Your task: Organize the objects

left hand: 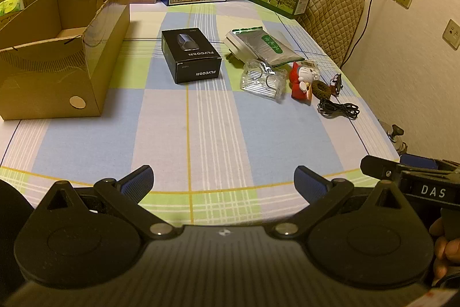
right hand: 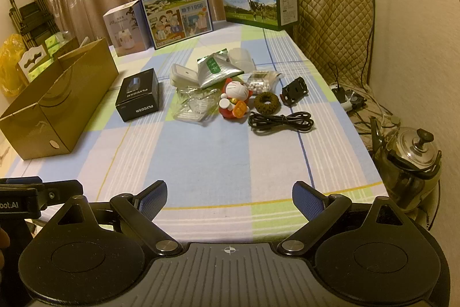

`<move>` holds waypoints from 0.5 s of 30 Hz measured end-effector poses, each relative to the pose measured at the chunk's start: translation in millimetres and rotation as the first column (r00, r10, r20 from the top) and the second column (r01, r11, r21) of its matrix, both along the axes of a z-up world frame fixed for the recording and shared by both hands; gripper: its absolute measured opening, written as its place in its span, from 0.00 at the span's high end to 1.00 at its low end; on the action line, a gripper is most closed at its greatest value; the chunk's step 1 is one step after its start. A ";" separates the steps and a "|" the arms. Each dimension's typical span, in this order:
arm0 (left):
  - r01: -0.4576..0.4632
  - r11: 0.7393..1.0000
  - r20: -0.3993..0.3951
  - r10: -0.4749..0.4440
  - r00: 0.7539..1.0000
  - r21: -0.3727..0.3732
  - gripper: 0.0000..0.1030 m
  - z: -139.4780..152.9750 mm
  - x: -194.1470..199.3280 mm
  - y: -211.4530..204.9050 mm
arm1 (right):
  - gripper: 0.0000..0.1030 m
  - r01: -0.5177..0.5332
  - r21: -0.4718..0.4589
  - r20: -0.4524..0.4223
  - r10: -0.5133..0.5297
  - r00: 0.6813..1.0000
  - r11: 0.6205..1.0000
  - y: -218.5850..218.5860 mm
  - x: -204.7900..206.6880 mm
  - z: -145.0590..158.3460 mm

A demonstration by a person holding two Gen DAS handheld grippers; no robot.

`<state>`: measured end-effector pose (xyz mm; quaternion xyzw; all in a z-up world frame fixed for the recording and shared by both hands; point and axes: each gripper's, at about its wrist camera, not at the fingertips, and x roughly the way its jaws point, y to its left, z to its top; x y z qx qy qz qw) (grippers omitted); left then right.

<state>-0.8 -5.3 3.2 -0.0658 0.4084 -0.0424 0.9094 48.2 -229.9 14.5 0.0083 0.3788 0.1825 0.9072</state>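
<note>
An open cardboard box stands at the table's left. A black FLYCO box lies beside it. Further right lie a silver-green pouch, a clear plastic tray, a red Doraemon figure, a brown hair tie and a coiled black cable. My left gripper and right gripper are both open and empty, over the near table edge, well short of the objects.
Two milk cartons and a humidifier box stand at the far edge. A quilted chair and a steel kettle are off the right side. The checked tablecloth covers the table.
</note>
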 end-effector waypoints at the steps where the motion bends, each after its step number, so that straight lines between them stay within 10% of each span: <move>1: 0.001 1.000 0.000 -0.001 1.000 -0.001 0.01 0.0 0.0 0.0 | 0.11 0.000 0.000 0.000 0.000 1.000 1.000 0.0 0.0 0.0; 15: -0.001 1.000 0.000 0.001 1.000 -0.002 0.01 -0.3 -0.9 0.1 | 0.11 -0.004 0.000 -0.001 0.004 1.000 1.000 0.0 0.1 -0.3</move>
